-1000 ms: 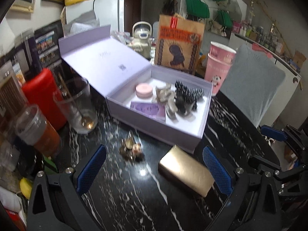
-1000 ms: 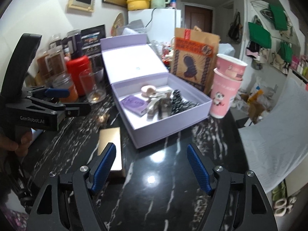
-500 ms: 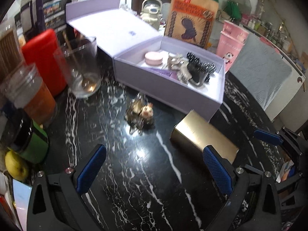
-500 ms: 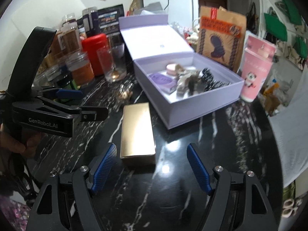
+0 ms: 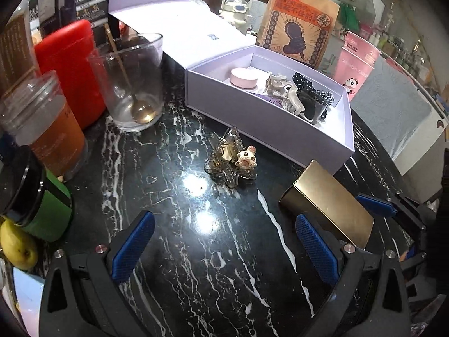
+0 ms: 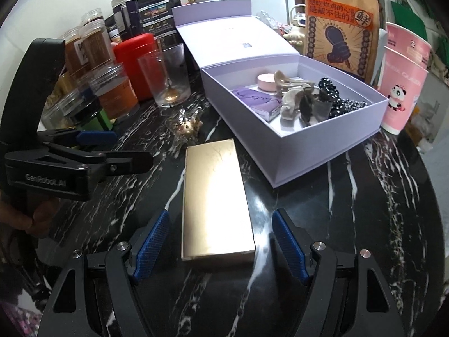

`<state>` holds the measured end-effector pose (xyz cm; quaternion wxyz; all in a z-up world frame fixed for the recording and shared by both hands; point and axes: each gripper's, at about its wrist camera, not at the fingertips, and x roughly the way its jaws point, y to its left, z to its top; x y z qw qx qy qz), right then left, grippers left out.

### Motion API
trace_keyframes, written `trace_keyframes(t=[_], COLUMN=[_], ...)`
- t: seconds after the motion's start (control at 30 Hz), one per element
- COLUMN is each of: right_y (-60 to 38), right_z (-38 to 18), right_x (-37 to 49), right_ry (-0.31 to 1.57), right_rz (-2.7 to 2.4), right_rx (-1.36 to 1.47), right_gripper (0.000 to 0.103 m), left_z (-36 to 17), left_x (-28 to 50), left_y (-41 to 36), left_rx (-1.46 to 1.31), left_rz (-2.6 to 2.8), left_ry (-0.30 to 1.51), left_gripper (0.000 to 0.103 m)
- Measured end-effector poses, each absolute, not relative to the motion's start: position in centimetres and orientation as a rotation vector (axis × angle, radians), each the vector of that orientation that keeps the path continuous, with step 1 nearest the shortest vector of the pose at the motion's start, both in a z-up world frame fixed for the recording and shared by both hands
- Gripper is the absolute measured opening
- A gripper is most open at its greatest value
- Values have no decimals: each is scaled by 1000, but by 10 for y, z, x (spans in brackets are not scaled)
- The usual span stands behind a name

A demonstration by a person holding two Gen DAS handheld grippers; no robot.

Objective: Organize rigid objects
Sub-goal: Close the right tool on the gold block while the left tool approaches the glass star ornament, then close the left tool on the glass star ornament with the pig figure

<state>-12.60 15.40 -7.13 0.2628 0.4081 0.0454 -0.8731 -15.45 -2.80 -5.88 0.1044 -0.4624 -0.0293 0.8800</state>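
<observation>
The right gripper [image 6: 220, 238] is released, its blue pads [image 6: 151, 237] standing on each side of the near end of the gold box [image 6: 214, 199] without touching it. The gold box lies flat on the black marble table [image 6: 364, 210], just beside the near corner of the lilac box [image 6: 322, 146]. The left gripper [image 5: 224, 248] is also released and holds nothing; it hangs over bare table, and its right finger [image 5: 317, 245] hides a part of the gold box [image 5: 328, 205] in the left view. In the right view the left gripper [image 6: 98, 146] shows from the side, and the hand [image 6: 28, 213] behind it is dark and hard to make out. A clear hair clip with a small bear [image 5: 233, 157] lies on the table between the glass [image 5: 132, 84] and the gold box, near the front wall of the lilac box [image 5: 266, 129]. Inside the lilac box there are a pink round case [image 6: 266, 81], a purple packet [image 6: 256, 102], beige clips [image 6: 290, 95] and a black dotted clip [image 6: 336, 99]; they overlap, so their number is not clear. The glass holds a spoon [image 5: 140, 109]. At the left edge of the table stand a red canister [image 5: 73, 70] and jars [image 5: 42, 123], partly cut off. Behind the lilac box stand a paper bag [image 6: 339, 28] and pink cups [image 6: 401, 84].
</observation>
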Motion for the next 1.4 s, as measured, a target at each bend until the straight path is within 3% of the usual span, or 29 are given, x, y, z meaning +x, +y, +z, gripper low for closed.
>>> trace_keyframes(t=[0.1, 0.2, 0.8, 0.9, 1.07, 1.4], right_y=[153, 157, 216, 222, 225, 235], right_z=[-75, -80, -80, -79, -78, -78], right_x=[-131, -137, -115, -116, -116, -115], right_ry=[115, 68, -52, -76, -79, -78], right_rz=[-2366, -2357, -2405, -2422, -2427, -2454], right_rx=[1106, 1136, 1186, 1195, 1199, 1218], right_gripper=[71, 49, 49, 49, 49, 49], left_z=[-62, -63, -84, -83, -82, -80], left_x=[-160, -166, -211, -214, -209, -183], left_y=[-28, -24, -3, -2, 1, 16], left_rx=[-1372, -1368, -1448, -1425, -1397, -1367], left_rz=[2580, 2584, 2609, 2664, 2720, 2597], left_ry=[-95, -78, -105, -110, -57, -1], left_gripper=[102, 102, 101, 89, 50, 49])
